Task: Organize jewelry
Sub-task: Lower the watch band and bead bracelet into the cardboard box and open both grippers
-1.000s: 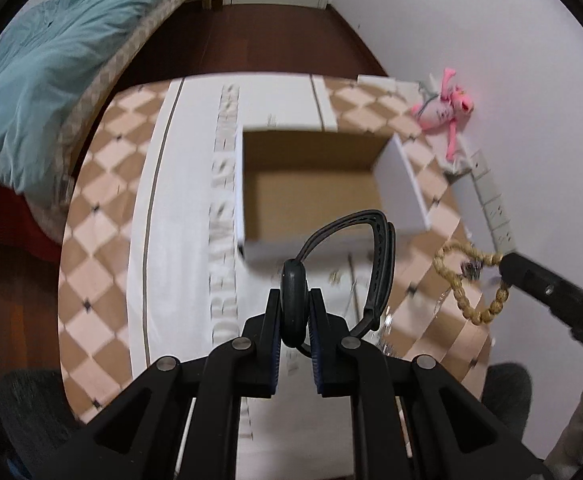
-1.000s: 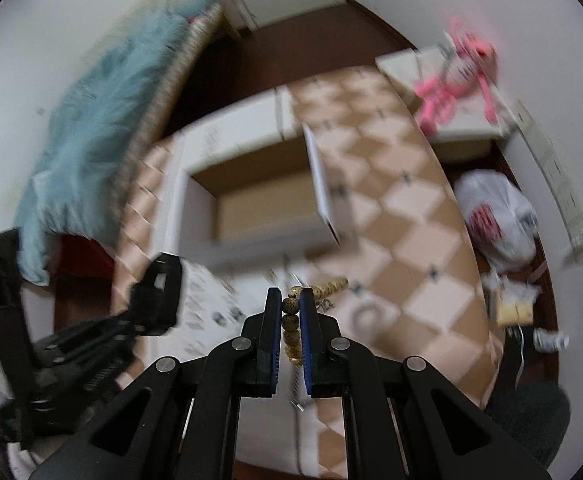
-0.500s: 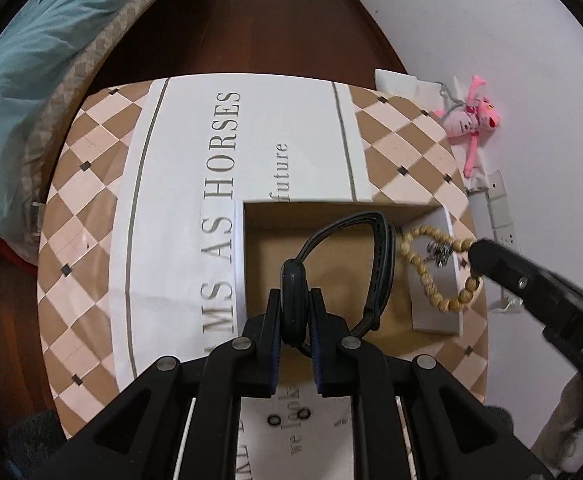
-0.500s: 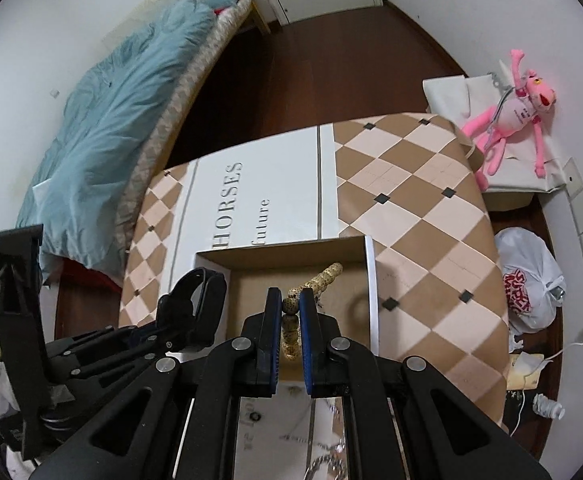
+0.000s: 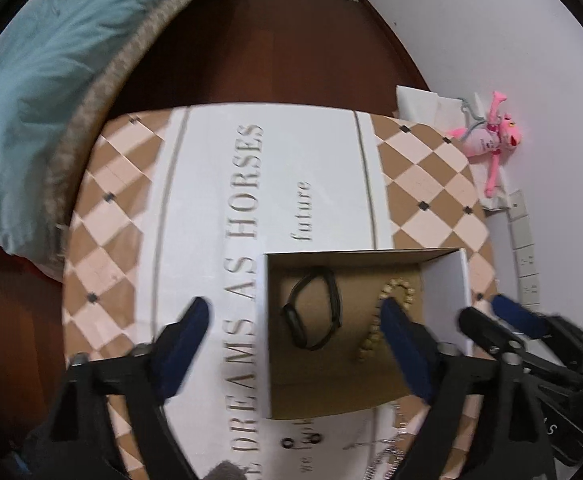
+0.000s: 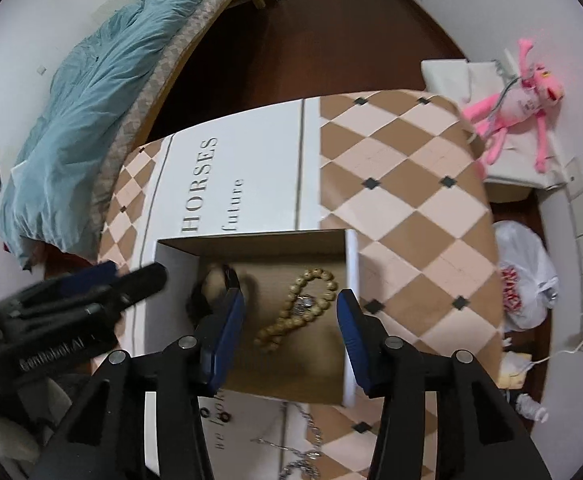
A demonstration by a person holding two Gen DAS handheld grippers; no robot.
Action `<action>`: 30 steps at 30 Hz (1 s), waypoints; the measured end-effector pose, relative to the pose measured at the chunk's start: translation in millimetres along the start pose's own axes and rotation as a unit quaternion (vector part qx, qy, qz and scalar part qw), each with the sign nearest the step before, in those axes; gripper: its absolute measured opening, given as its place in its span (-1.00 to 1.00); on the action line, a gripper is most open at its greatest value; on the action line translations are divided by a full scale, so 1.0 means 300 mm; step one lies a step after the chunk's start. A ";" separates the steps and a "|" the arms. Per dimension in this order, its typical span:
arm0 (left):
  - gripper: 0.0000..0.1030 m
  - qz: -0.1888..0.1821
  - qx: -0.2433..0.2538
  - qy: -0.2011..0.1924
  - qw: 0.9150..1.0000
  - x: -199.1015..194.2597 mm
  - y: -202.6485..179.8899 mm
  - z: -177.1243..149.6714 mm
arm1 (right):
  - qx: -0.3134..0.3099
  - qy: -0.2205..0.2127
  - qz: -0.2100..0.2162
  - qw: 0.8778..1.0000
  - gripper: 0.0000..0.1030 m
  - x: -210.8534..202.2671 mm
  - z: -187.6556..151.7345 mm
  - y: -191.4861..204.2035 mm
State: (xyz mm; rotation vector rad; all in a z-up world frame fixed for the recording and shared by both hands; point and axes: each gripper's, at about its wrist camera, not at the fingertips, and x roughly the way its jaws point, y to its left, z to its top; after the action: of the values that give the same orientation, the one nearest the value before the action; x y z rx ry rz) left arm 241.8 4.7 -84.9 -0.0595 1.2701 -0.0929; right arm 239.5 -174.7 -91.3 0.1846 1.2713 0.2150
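Note:
A white cardboard box (image 5: 445,280) with a brown inside stands on the table; it also shows in the right wrist view (image 6: 351,264). A black wristband (image 5: 311,312) and a wooden bead bracelet (image 5: 387,304) lie on its floor. In the right wrist view the bead bracelet (image 6: 299,308) lies loose and the wristband (image 6: 211,292) is partly hidden by a finger. My left gripper (image 5: 295,344) is open wide above the box, empty. My right gripper (image 6: 291,320) is open above the box, empty. A silver chain (image 6: 299,456) and small dark rings (image 5: 299,440) lie on the cloth near me.
The table carries a checkered cloth (image 5: 431,184) with a white printed band. A bed with a teal duvet (image 6: 91,80) stands at the left. A pink plush toy (image 6: 519,100) and a white plastic bag (image 6: 523,280) sit by the right wall.
Both grippers have opened. The wristband and the bead bracelet dropped from them and now lie inside the box.

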 end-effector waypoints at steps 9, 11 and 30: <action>0.88 0.068 0.013 -0.025 0.997 0.034 0.023 -0.112 | -0.032 0.003 -0.127 0.991 0.82 0.045 -0.112 -0.004; 0.88 0.073 0.012 -0.023 0.997 0.042 0.026 -0.128 | -0.035 0.002 -0.136 0.990 0.82 0.055 -0.129 -0.003; 0.88 0.052 -0.002 -0.087 0.995 -0.182 0.001 -0.216 | -0.039 -0.084 -0.165 0.982 0.88 -0.173 -0.188 0.070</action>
State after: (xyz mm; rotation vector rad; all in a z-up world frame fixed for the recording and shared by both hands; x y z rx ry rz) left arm 163.9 11.0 -52.2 -0.0051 1.0964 0.0040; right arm 169.8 -167.1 -54.1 -0.0766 1.1042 -0.0361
